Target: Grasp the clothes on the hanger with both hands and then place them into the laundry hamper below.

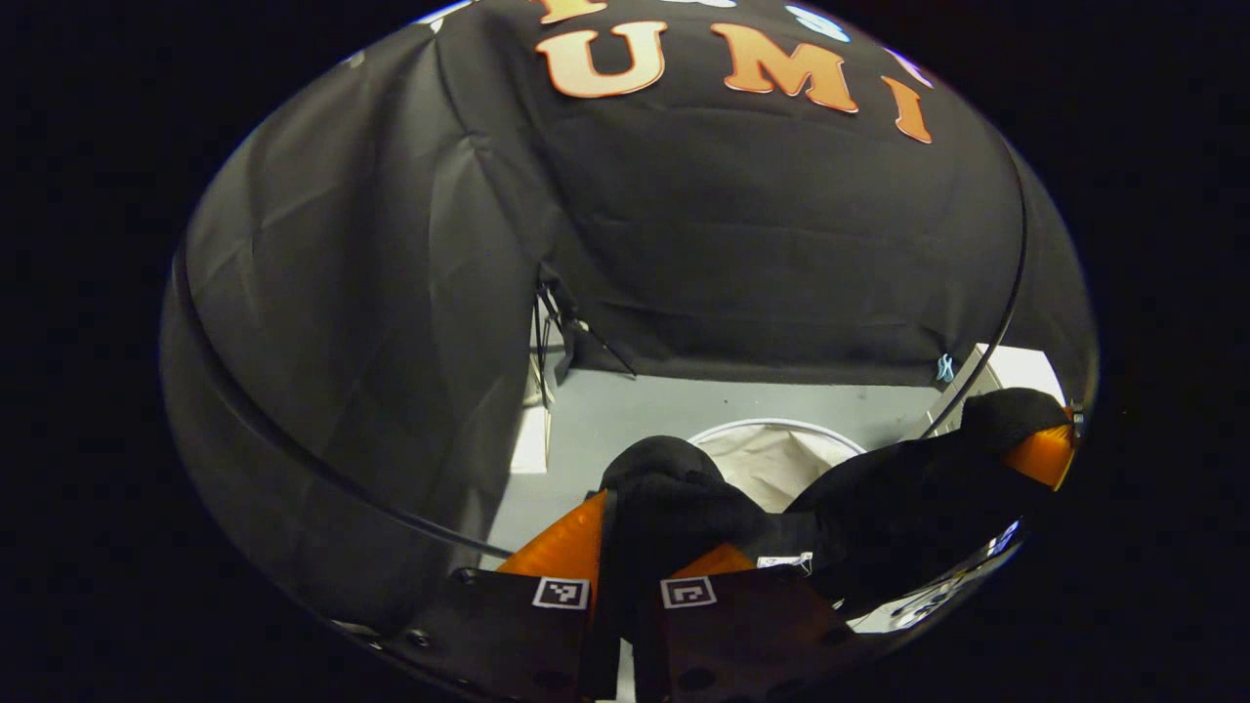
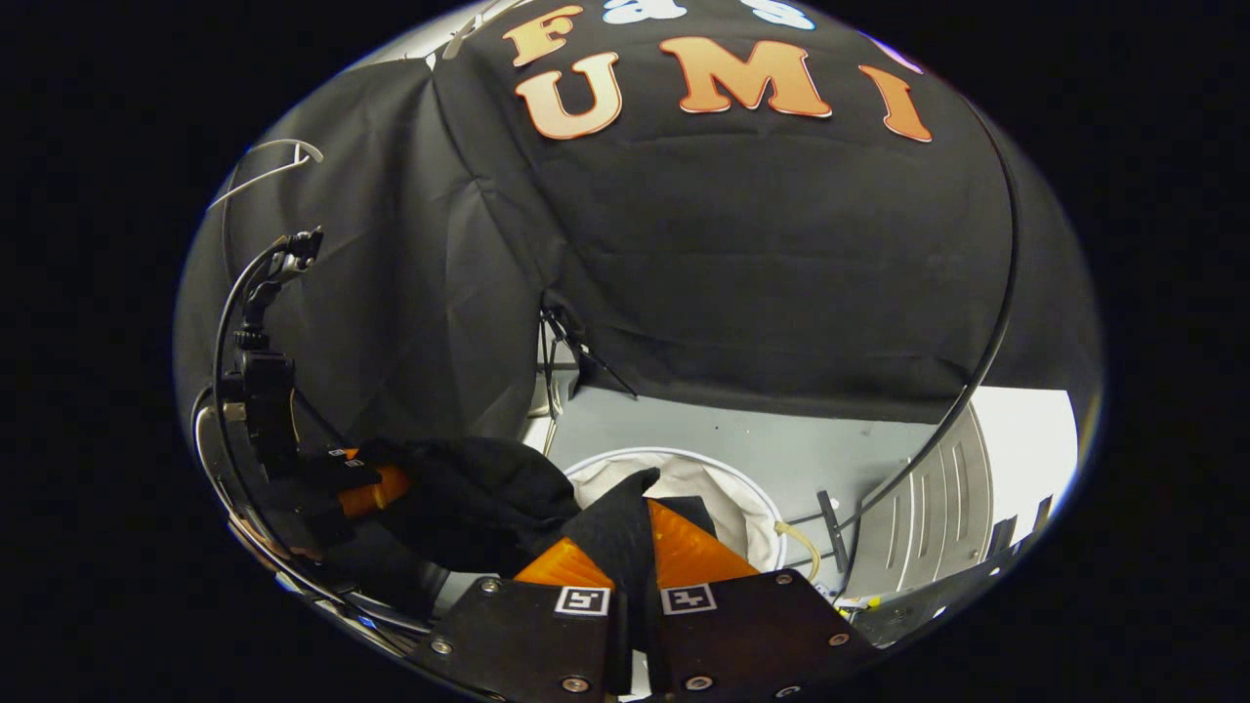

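A black garment [image 1: 908, 488] hangs stretched between my two grippers, above the white laundry hamper [image 1: 781, 430] on the grey floor. In the left gripper view, my left gripper [image 1: 654, 532] is shut on a bunched fold of the garment. The cloth runs right to my right gripper [image 1: 1043, 455], farther off. In the right gripper view, my right gripper [image 2: 625, 542] is shut on a black fold of the garment [image 2: 479, 498]. The hamper [image 2: 757, 508] lies just beyond the fingers. The left gripper [image 2: 366, 493] holds the garment's other end at the left.
A thin white curved piece, perhaps the hanger [image 2: 269, 161], shows high at the left. A black cable [image 2: 986, 361] arcs down the right side. A white ribbed panel [image 2: 928, 508] stands right of the hamper. The grey floor [image 1: 684, 405] surrounds the hamper.
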Motion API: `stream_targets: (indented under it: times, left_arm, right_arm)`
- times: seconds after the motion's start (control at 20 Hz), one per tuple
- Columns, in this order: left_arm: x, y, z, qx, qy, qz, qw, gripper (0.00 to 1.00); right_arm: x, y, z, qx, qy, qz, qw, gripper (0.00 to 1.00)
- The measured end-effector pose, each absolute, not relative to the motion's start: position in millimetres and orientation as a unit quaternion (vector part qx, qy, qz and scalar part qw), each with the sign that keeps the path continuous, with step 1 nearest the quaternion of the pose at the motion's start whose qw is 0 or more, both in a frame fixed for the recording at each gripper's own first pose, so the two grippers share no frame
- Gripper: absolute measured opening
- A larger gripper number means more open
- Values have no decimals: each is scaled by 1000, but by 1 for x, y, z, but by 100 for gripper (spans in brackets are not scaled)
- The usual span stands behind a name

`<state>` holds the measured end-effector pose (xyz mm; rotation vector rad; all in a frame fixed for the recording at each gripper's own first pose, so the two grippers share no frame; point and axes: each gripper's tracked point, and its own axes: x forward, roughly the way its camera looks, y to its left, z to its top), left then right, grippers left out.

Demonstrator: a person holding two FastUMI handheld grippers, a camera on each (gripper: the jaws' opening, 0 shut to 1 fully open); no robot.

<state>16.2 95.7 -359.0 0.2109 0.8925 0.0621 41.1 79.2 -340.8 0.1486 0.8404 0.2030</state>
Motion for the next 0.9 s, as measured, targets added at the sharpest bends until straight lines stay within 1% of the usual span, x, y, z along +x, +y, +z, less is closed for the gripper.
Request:
stream_targets:
  times: [0.2,0.25,0.3,0.35,0.4,0.45,0.55,0.6,0.65,0.7,0.75,0.85,0.9]
  left_arm:
    - [1,107,-373,103,458,46,882,14]
    - [-1,108,-379,103,464,47,878,15]
    - [-5,111,-385,101,477,50,872,20]
    - [-6,115,-394,98,489,57,865,22]
    - [-11,118,-402,91,501,61,859,41]
    - [-14,118,-408,81,514,63,852,53]
    - [-31,119,-421,67,542,70,835,77]
    - [-35,122,-425,65,549,74,830,88]
    - [-42,124,-431,61,553,79,827,100]
    - [-46,124,-433,56,557,80,825,99]
    - [-50,124,-432,53,556,82,825,99]
    - [-48,128,-428,52,546,84,832,99]
    - [-46,127,-424,48,542,79,835,99]
  right_arm:
    - [36,74,-364,76,431,89,895,8]
    - [35,76,-370,82,439,90,890,12]
    - [31,76,-371,86,445,90,887,15]
    - [31,78,-374,88,447,92,885,20]
    - [28,84,-375,90,451,98,883,28]
    - [24,88,-377,89,457,103,879,28]
    - [16,93,-387,79,469,112,872,51]
    - [12,94,-389,74,476,116,868,65]
    - [11,95,-392,72,483,117,865,74]
    - [8,96,-397,71,487,117,862,79]
    - [6,95,-398,70,492,115,860,87]
    - [1,93,-397,71,501,108,856,93]
    - [-1,91,-402,73,506,104,853,93]
